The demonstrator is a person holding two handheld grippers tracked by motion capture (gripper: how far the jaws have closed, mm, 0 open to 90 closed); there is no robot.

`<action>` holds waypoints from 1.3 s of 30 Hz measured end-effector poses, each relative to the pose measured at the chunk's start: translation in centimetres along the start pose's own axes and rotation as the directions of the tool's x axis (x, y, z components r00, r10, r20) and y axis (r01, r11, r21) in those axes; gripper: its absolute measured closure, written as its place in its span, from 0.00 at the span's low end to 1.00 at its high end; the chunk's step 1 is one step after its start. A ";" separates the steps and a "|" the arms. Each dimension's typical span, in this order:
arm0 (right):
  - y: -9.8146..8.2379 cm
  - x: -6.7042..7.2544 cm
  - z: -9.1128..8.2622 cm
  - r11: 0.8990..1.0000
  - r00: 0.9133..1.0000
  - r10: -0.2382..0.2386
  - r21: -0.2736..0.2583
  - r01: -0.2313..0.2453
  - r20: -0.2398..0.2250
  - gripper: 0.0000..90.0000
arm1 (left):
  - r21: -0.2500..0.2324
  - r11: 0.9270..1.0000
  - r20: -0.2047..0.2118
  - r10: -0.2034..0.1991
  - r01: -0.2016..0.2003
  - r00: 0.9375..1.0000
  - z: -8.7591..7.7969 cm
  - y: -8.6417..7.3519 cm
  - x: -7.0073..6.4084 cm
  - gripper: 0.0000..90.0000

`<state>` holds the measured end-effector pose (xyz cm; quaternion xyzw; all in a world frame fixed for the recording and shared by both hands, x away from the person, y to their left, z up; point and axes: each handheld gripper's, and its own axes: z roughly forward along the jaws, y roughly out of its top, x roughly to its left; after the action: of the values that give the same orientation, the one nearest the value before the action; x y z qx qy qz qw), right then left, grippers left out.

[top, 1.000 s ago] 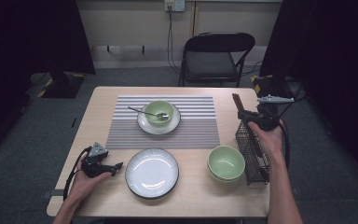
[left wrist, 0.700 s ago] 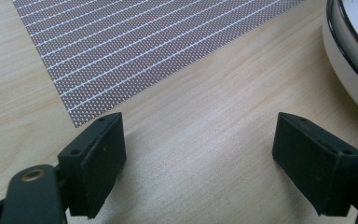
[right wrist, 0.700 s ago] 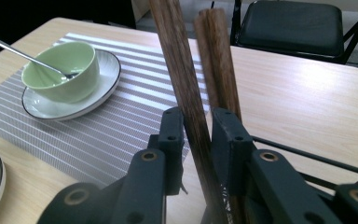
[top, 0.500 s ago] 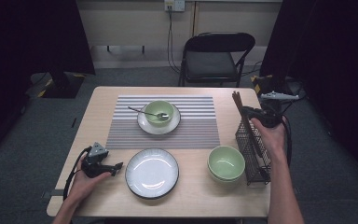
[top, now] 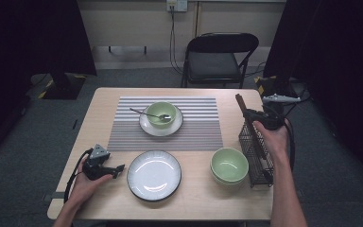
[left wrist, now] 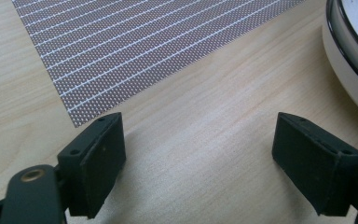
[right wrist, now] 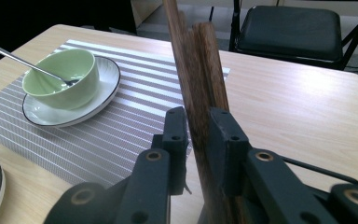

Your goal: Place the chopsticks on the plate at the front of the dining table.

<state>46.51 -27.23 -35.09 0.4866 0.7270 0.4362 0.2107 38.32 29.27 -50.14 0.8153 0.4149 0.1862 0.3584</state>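
Observation:
Dark wooden chopsticks (right wrist: 191,60) stand up out of a black wire basket (top: 257,156) at the table's right edge. My right gripper (right wrist: 198,135) is shut on them, both pads against the wood, though its jaws have just been opening a little; in the high view this gripper (top: 253,114) is above the basket's far end. My left gripper (left wrist: 198,158) rests open on the bare wood with nothing between its jaws. It lies just left of a white dark-rimmed plate (top: 153,175), whose rim (left wrist: 349,60) is close to one jaw.
A green bowl (top: 229,164) sits between the plate and the basket. On the striped placemat (top: 198,123) another green bowl (right wrist: 60,74) holds a spoon (right wrist: 14,58) and stands on a saucer. A black folding chair (top: 220,56) is behind the table.

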 end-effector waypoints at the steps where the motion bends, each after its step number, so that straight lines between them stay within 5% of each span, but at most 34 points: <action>1: -0.1 0.0 0.1 1.000 1.000 0.002 0.003 -0.002 0.004 0.85 | -0.001 1.000 0.001 -0.006 0.006 1.000 0.0 0.0 0.0 0.19; 14: -0.4 0.6 1.0 0.998 0.996 -0.047 0.042 0.044 0.073 0.86 | 0.000 1.000 0.002 -0.005 0.005 1.000 0.0 0.0 0.0 0.19; 21: -0.3 0.5 0.6 0.998 0.996 -0.055 0.032 0.052 0.071 0.92 | 0.000 1.000 0.002 -0.005 0.005 1.000 0.0 0.0 0.0 0.19; 39: 1.0 -0.1 -0.6 0.997 1.000 -0.008 -0.080 0.011 0.027 0.95 | 0.000 1.000 0.001 -0.005 0.005 1.000 0.0 0.0 0.0 0.19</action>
<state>46.65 -27.40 -33.91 0.4800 0.7083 0.4576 0.2419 38.30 29.24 -50.15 0.8143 0.4167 0.1849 0.3593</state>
